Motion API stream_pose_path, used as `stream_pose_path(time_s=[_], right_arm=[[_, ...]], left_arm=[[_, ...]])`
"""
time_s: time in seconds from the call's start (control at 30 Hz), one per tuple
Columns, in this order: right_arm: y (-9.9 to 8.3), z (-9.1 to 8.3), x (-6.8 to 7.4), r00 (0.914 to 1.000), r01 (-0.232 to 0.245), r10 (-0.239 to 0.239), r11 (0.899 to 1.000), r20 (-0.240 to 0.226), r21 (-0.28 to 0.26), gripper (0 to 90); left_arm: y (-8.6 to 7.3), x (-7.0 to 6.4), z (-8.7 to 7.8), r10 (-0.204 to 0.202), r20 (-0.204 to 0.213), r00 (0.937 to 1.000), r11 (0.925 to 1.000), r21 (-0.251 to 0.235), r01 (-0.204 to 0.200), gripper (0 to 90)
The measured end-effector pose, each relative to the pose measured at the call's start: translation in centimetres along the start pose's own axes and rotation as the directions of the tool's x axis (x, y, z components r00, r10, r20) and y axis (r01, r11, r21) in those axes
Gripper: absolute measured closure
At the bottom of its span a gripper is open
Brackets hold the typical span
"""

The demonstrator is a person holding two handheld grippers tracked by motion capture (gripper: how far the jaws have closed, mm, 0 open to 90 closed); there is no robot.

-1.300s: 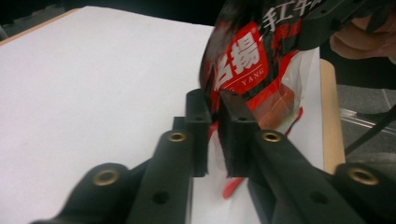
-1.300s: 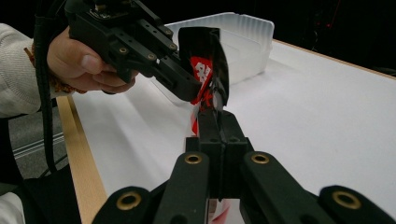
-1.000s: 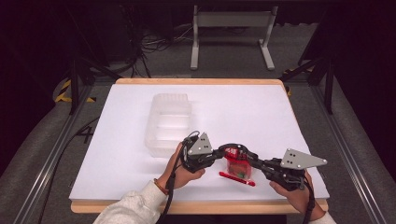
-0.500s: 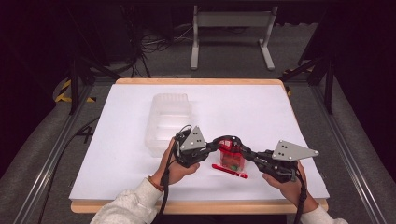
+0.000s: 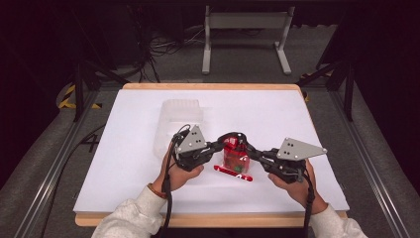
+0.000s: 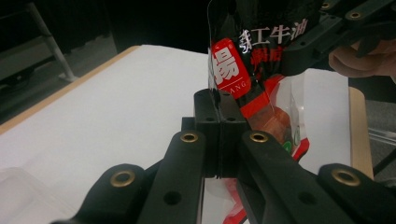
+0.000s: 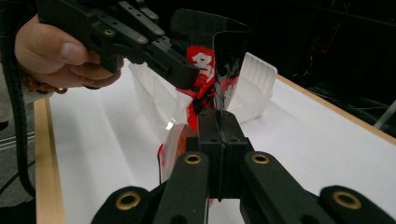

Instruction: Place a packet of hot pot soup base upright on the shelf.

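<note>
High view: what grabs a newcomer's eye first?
The red and black packet, held upright near the front middle of the white table between the two grippers. The left hand-held gripper and the right hand-held gripper each pinch its top from opposite sides. A red strip lies just in front of it, and a clear plastic tray sits behind to the left.
</note>
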State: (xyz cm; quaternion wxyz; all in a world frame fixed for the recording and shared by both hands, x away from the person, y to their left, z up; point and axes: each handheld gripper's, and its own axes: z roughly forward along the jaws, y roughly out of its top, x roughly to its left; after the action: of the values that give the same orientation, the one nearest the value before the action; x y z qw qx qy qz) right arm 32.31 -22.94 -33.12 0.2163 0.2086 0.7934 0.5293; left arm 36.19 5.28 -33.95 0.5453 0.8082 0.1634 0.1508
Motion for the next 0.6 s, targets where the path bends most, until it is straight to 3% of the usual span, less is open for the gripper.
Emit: stream_pose_path(time_s=[0.3, 0.4, 0.6], right_arm=[[2.2, 1.9, -1.2, 0.9998, -0.006, 0.006, 1.000, 0.018, -0.018, 90.0], [3.3, 3.5, -1.9, 0.9996, 0.003, -0.002, 1.000, 0.029, -0.013, 90.0], [4.4, 4.9, -2.3, 0.9995, -0.001, 0.002, 1.000, 0.030, -0.028, 90.0]], left_arm=[[1.3, 1.6, -1.5, 0.009, -0.055, 0.9984, 0.9996, -0.025, -0.010, 89.5], [1.6, 2.3, -1.9, -0.003, -0.075, 0.9971, 0.9996, -0.029, 0.001, 89.5], [1.8, 3.7, -2.9, -0.024, -0.098, 0.9949, 0.9982, -0.058, 0.019, 89.6]])
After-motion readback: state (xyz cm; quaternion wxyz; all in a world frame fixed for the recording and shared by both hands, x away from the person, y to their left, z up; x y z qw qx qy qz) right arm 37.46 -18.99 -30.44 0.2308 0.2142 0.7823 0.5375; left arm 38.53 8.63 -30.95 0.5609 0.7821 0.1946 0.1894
